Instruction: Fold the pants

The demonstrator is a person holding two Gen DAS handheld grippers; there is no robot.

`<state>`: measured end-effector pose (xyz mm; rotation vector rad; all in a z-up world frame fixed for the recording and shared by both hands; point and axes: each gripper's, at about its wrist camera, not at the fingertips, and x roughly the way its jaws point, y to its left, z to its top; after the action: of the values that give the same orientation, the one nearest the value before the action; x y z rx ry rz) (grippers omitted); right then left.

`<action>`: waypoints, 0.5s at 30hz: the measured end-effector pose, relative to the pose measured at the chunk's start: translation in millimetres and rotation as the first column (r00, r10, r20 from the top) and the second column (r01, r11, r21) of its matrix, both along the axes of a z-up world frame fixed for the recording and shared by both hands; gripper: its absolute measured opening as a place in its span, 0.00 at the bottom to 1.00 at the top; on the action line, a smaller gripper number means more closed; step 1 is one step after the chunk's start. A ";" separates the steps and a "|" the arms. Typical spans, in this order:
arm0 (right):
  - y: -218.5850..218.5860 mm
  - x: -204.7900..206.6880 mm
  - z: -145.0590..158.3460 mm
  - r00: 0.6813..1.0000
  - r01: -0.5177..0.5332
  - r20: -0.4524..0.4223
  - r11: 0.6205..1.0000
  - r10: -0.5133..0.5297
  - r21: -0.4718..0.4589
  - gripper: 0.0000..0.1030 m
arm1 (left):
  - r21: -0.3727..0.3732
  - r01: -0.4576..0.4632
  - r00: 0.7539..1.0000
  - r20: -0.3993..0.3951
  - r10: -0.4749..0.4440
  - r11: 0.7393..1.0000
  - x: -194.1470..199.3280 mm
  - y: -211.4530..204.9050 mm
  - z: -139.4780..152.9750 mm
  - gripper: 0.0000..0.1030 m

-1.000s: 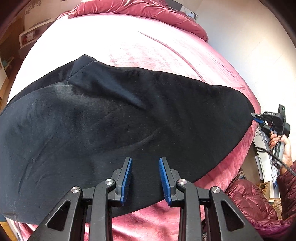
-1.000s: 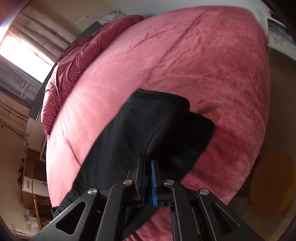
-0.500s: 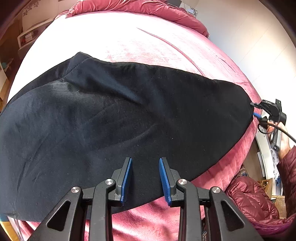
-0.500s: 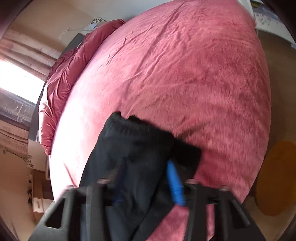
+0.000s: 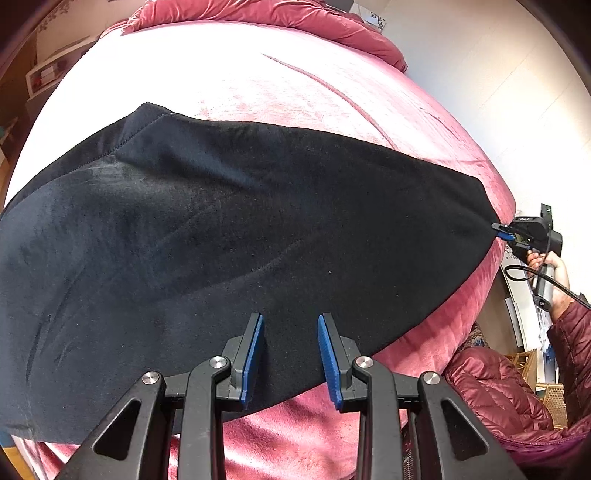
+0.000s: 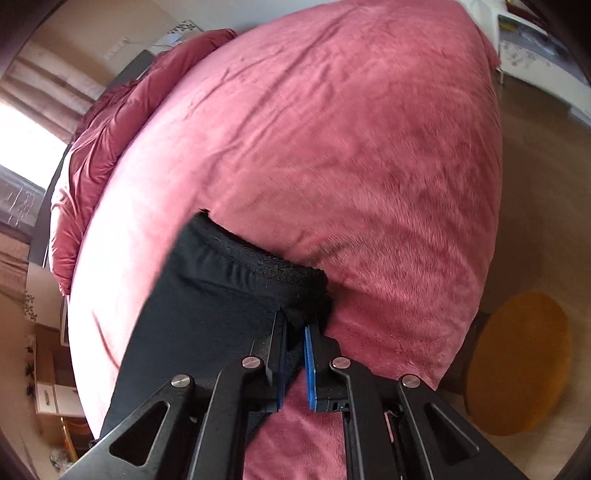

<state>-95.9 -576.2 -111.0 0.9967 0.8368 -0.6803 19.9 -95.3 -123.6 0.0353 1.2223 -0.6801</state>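
Black pants (image 5: 229,236) lie spread flat across a pink velvet bed (image 5: 280,85). My left gripper (image 5: 290,325) is open and empty, hovering over the pants' near edge. In the left wrist view my right gripper (image 5: 499,232) pinches the pants' far right end at the bed's edge. In the right wrist view my right gripper (image 6: 294,325) is shut on the near corner of the pants' elastic waistband (image 6: 258,266), with black cloth bunched between the blue pads (image 6: 309,365).
A rumpled pink duvet (image 5: 280,18) lies at the bed's head. A person's arm in a maroon puffer jacket (image 5: 509,398) is at the right. A round orange mat (image 6: 517,362) lies on the floor. Drawers (image 6: 48,395) stand by the bed's left side.
My right gripper opened half a second ago and has shut again on the waistband corner. The left gripper has stayed open over the pants' near edge.
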 end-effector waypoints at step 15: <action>71.8 37.1 78.1 0.938 -0.342 -0.013 0.920 0.346 -0.192 0.38 | -0.037 -0.059 0.997 0.042 0.061 0.998 23.2 22.0 15.4 0.30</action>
<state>-58.9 -504.4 -32.9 0.6583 0.8829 -0.4360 43.2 -73.2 -108.2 -0.0158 1.1651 -0.6453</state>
